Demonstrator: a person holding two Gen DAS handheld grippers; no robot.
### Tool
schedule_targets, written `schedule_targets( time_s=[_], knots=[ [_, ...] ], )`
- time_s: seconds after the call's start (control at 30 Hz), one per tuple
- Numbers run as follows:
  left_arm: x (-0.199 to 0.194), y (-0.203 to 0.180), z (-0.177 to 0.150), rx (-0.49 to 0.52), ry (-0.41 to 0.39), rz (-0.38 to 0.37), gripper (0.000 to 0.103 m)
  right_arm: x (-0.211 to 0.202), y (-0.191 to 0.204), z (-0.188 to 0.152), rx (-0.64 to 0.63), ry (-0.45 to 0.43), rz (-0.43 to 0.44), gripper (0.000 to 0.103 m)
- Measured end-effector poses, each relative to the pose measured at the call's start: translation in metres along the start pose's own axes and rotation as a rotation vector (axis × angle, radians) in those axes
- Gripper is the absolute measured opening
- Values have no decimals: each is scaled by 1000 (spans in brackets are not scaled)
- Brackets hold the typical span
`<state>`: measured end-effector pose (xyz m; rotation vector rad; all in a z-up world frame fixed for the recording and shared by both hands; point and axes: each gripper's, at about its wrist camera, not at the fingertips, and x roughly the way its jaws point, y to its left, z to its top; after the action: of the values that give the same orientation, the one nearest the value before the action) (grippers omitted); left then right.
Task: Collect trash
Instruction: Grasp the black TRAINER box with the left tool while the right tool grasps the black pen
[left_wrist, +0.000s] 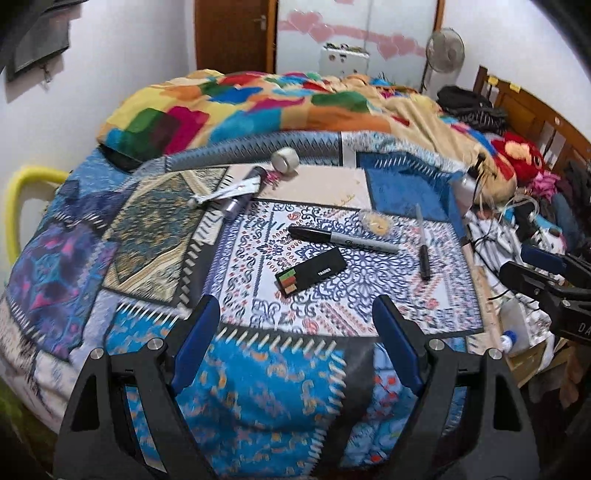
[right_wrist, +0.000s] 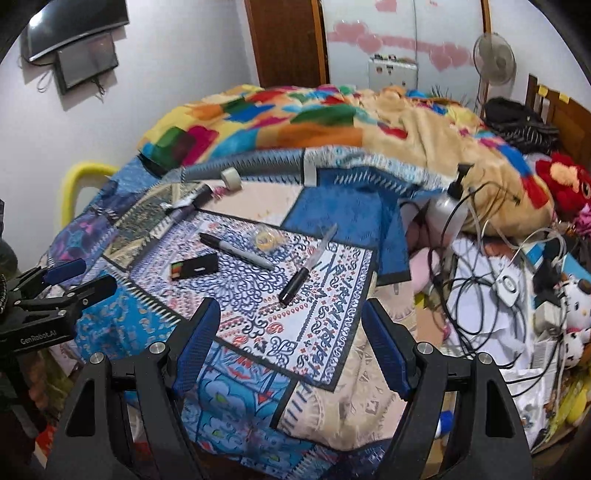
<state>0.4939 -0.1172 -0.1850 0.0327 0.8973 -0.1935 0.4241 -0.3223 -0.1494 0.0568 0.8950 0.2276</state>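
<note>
Both your left gripper (left_wrist: 293, 325) and right gripper (right_wrist: 291, 330) hang spread and empty above the patchwork bedspread (left_wrist: 258, 387), presumably poised for a pick, where marker (left_wrist: 341, 239), black card (left_wrist: 312, 276), knife (left_wrist: 423, 243) and clear wrapper (left_wrist: 375, 221) lie apart, with no trash container in view.

The tangle of cables (right_wrist: 476, 280) beside the bed is blurred; the wall screen (left_wrist: 37, 40) is cut off by the frame's edge.
</note>
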Motion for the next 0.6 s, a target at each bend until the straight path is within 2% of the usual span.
schedule_targets(
  time_s=[0.17,0.4,0.5,0.53,0.6],
  knots=[
    [47,2,9,48,38,-17,84,40,-7,4,33,48,-1,76],
    [88,3,21,59,49,-66,84,88,-7,9,53,91,-6,75],
    [95,-1,21,76,49,-98,81,102,-4,10,32,91,-23,65],
    [99,-3,20,81,59,-104,76,105,-2,9,21,93,-32,63],
    [103,-5,18,82,81,-123,66,109,1,8,-1,93,-53,51]
  ],
)
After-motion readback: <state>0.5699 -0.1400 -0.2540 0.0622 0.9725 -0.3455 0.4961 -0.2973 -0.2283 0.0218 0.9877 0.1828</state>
